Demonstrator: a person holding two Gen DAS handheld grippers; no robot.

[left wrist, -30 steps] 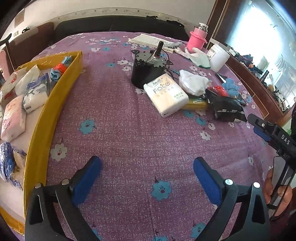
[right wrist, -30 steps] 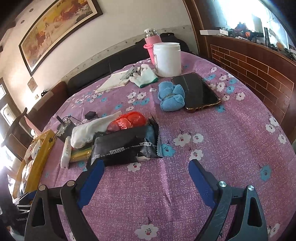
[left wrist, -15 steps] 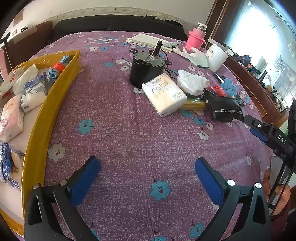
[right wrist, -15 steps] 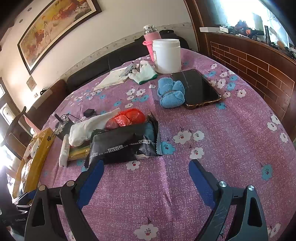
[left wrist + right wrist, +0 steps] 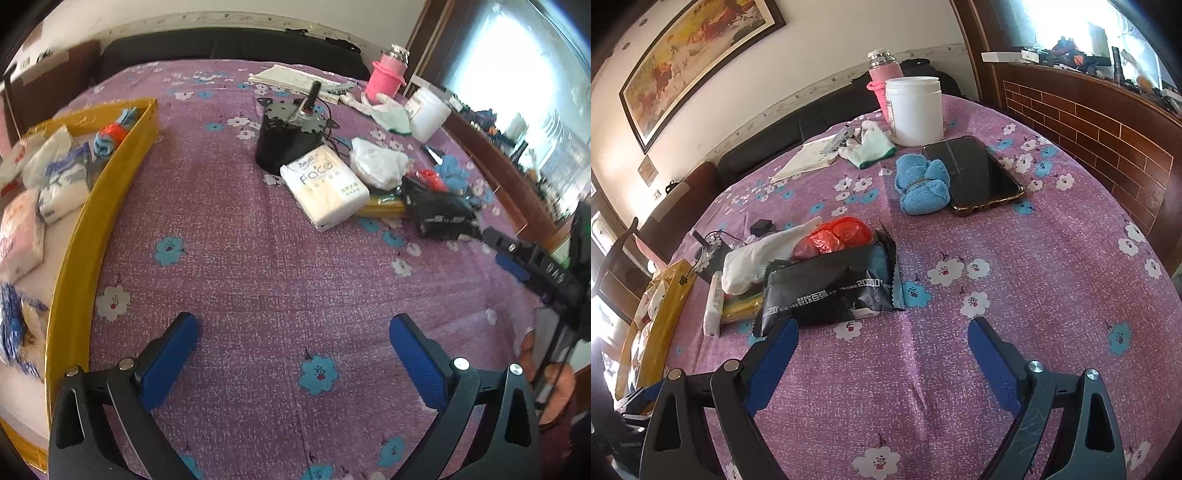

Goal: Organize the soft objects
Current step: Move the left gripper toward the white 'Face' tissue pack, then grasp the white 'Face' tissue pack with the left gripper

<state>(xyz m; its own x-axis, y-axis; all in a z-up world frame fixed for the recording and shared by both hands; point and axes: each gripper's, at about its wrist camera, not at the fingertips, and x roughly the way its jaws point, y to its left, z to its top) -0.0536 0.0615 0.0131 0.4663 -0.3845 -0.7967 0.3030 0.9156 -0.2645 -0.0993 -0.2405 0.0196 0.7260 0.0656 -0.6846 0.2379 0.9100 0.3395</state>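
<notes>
Tray [image 5: 110, 192] cut off at left edge, packs inside only partly seen. Yellow item under tissue pack [image 5: 325, 188] mostly hidden. Left gripper [image 5: 291, 339] and right gripper [image 5: 882, 339] both spread wide, empty, above cloth. Only in right view: phone [image 5: 971, 173] touching blue towel [image 5: 921, 184]; black pouch [image 5: 831, 291] just ahead.

Left gripper [image 5: 293, 338] jaws wide apart over purple cloth [image 5: 258, 266]; tissue pack [image 5: 325, 188] ahead, yellow tray [image 5: 92, 206] left.
</notes>
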